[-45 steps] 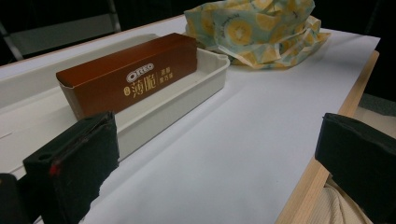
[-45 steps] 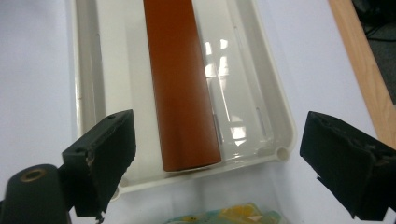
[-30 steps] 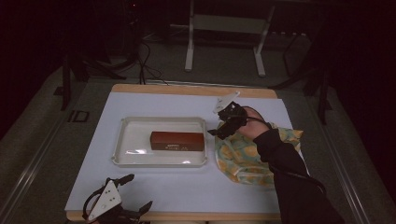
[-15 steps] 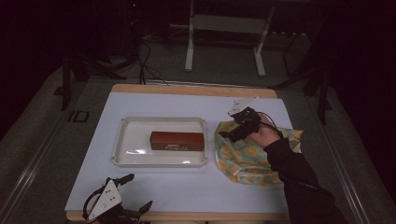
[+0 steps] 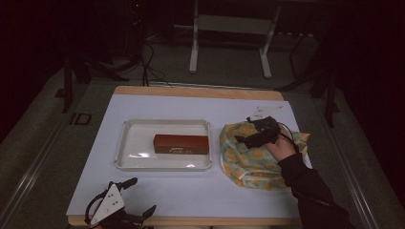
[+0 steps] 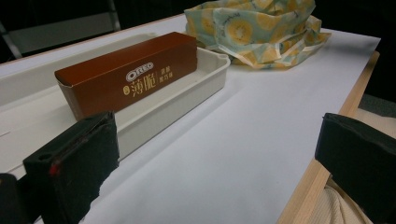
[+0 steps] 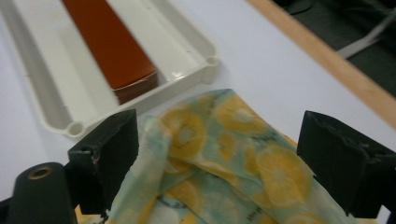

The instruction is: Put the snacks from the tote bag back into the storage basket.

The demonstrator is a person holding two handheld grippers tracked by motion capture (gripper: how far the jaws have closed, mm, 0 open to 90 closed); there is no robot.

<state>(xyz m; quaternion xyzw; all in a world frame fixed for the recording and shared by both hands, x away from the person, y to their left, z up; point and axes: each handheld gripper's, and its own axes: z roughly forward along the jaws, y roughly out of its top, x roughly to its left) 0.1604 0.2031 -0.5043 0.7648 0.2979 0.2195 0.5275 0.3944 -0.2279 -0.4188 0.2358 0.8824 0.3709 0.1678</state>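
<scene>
A brown Oreo box [image 5: 181, 143] lies flat in a shallow white tray [image 5: 125, 143] in the middle of the table. Right of the tray sits a bunched cloth [image 5: 253, 160] printed with yellow lemon slices. A hand holds my right gripper [image 5: 244, 131] over the cloth's top, pointing left. Its jaws stand wide apart with the cloth [image 7: 219, 154] under and between them, gripping nothing. My left gripper [image 5: 141, 195] rests open at the table's front left edge. It looks over bare table at the box [image 6: 130, 74], the tray [image 6: 205, 79] and the cloth [image 6: 257, 28].
The table top [image 5: 191, 191] is a white sheet with a wooden rim [image 5: 200, 90] at the back. A wooden edge [image 6: 327, 154] runs along the near side. Beyond the table, on a dark floor, stand a white frame's legs [image 5: 193, 47] and cables.
The right gripper has moved right and toward the person, from beside the tray's right end to above the cloth. The left gripper, box and tray have stayed put.
</scene>
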